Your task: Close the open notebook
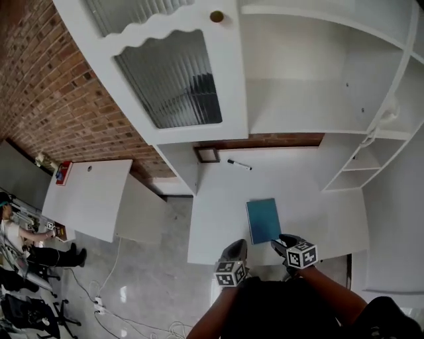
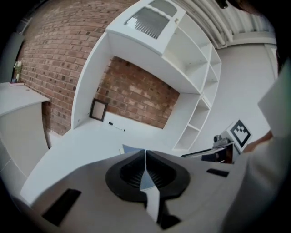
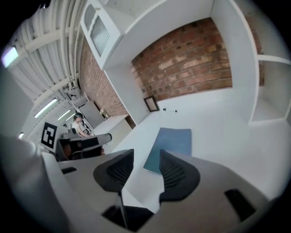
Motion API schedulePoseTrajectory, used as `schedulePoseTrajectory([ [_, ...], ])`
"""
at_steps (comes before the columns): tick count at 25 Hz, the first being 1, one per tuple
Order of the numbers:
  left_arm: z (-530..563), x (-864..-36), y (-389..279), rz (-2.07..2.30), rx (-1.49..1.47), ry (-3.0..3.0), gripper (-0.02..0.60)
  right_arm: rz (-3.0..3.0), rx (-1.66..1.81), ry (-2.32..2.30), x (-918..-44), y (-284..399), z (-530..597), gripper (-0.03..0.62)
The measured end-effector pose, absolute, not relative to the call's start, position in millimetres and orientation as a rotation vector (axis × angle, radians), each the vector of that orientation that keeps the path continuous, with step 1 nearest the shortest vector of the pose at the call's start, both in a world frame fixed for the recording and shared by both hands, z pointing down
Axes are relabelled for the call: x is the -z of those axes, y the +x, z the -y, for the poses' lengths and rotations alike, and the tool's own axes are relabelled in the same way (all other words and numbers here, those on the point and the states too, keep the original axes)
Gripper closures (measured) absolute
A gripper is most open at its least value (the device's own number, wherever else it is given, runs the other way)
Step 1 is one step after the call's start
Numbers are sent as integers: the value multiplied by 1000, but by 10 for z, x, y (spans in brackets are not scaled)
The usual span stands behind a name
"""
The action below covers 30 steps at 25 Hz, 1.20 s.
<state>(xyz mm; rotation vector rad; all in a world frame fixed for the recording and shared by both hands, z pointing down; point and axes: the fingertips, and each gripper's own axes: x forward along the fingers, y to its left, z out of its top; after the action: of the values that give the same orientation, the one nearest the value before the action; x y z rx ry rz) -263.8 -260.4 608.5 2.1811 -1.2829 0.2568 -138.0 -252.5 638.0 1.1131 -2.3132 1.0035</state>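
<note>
The notebook (image 1: 263,220) lies flat, blue cover shut, near the desk's (image 1: 218,198) front edge, which is likely why both tools hang clear of it, left gripper (image 1: 234,250) pinched together on nothing, right gripper (image 1: 285,244) apart and empty; the right gripper view shows the whole cover, the left only a corner.

The notebook (image 1: 263,220) is covered in teal, matt and smooth. The desk (image 1: 218,198) under it is finished in white, smooth, with a faint sheen. At ten o'clock from the notebook, the brick wall (image 1: 59,86) is left rough and matt. At eleven o'clock, the cabinet door (image 1: 172,79) is glazed with ribbed glass and fitted with a shiny brass-coloured knob (image 1: 216,16). At seven o'clock, the grey floor (image 1: 146,281) is polished glossy. The left gripper (image 2: 145,154) and right gripper (image 3: 146,154) are cased in matt grey plastic and lined with black ridged pads (image 3: 175,175).
</note>
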Motion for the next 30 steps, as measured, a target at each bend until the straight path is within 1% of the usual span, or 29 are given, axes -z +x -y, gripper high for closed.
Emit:
schedulePoseTrajectory([
  [5,2609,-5425,-2236,1347,-152,2268,571,2319,-865,1347,-5690,-415,2546,476],
  [9,2474,-5060,-1852,1367,-148,2355,571,2363,-804,1513,-5149,383,2497,593],
  [15,2269,-4870,-1498,1422,-176,2369,569,2418,-650,1675,-4544,1171,2335,594],
  [21,2130,-4537,-1110,1534,-140,2395,569,2446,-404,1692,-4313,1568,2167,594],
  [30,2039,-4484,-615,1574,-155,2420,571,2497,-439,1684,-4380,1907,1984,595],
])
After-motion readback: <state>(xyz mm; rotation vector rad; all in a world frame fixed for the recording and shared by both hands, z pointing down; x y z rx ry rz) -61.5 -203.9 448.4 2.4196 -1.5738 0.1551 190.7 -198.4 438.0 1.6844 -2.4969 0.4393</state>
